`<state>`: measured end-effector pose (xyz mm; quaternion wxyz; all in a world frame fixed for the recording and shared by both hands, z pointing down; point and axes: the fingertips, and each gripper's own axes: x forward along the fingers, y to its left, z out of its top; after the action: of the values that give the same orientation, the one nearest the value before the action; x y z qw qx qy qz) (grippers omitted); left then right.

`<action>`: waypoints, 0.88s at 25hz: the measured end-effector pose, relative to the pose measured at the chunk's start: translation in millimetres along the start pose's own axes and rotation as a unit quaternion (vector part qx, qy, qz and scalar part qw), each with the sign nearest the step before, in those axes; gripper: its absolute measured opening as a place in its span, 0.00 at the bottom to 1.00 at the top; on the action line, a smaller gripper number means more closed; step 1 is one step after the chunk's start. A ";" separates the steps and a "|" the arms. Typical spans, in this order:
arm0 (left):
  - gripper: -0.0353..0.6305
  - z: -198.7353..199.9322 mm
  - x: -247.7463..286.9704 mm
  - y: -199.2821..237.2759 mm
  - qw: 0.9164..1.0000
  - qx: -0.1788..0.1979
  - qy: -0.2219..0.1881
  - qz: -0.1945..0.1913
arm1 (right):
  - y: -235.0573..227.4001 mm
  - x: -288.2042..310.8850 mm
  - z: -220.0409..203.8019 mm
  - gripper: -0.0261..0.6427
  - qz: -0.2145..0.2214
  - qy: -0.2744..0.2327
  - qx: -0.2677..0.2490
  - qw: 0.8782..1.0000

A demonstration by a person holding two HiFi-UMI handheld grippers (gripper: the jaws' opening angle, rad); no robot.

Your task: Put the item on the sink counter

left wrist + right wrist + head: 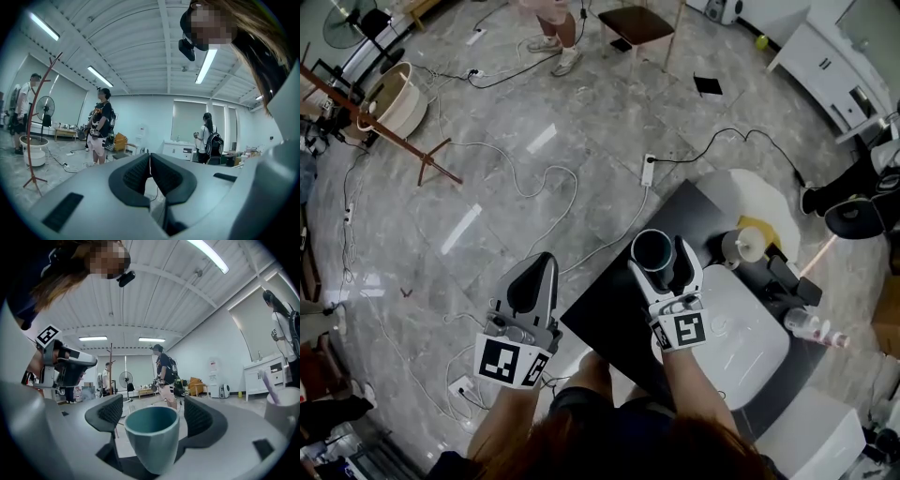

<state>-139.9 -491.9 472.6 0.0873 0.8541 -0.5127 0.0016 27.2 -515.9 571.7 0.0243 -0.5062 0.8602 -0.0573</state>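
A teal cup (654, 248) stands upright on the dark sink counter (605, 314), near its far corner. My right gripper (662, 257) reaches over the counter with the cup between its fingers. In the right gripper view the cup (152, 434) sits midway between the two pads (111, 412), with a gap on each side, so my right gripper (152, 409) is open. My left gripper (532, 281) hangs over the floor, left of the counter. Its jaws meet at the tips in the left gripper view, so my left gripper (150, 157) is shut and holds nothing.
A white basin (741, 342) lies right of the cup. A white tumbler (741, 247) with a toothbrush, a yellow item (757, 228) and a pink bottle (813, 326) stand at the counter's far right. Cables and a power strip (649, 170) cross the floor.
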 end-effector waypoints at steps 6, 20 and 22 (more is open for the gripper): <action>0.09 23.7 -5.3 -9.8 1.000 0.004 -0.020 0.002 | 1.7 -12.8 64.3 0.38 0.017 -0.050 0.018 0.998; 0.09 95.5 -27.3 -37.1 0.996 0.027 -0.084 0.004 | 1.2 -84.8 209.4 0.06 -0.012 -0.112 -0.011 0.994; 0.09 102.5 -32.4 -41.6 0.996 0.031 -0.089 0.003 | 0.5 -95.5 219.3 0.06 -0.021 -0.114 -0.015 0.993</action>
<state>-127.7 -459.8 362.6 0.0151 0.8519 -0.5203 -0.0580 95.1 -448.4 352.5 0.1135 -0.5281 0.8415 0.0132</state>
